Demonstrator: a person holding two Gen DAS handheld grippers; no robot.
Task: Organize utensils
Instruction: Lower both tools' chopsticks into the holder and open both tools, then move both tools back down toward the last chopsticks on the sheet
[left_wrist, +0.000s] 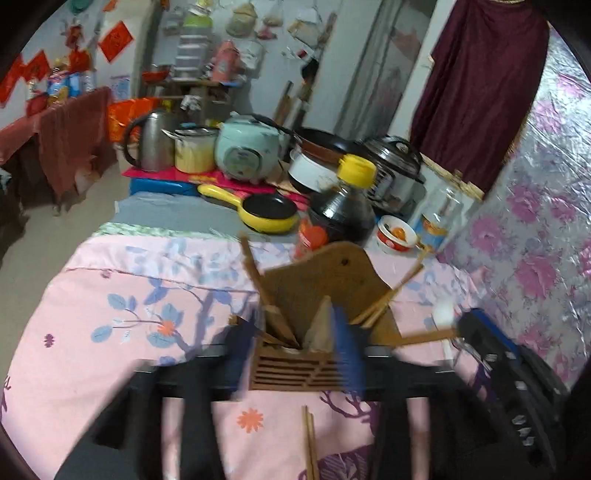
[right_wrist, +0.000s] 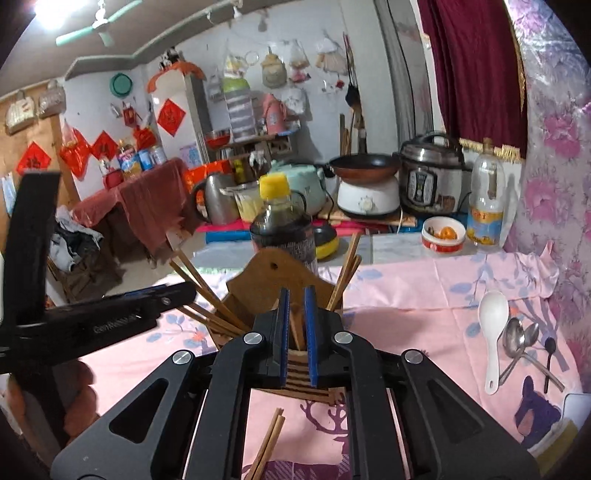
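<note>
A wooden utensil holder stands on the pink floral cloth with several chopsticks leaning out of it. My left gripper is blurred right at the holder; its jaws stand apart with the holder's front between them. My right gripper is nearly shut on one chopstick standing in the holder, and it shows in the left wrist view holding that stick. A loose pair of chopsticks lies in front. A white ladle and metal spoons lie at the right.
A dark sauce bottle with a yellow cap stands just behind the holder. A small bowl, a clear bottle, a yellow pan, cookers and a kettle crowd the back. A floral foil wall runs along the right.
</note>
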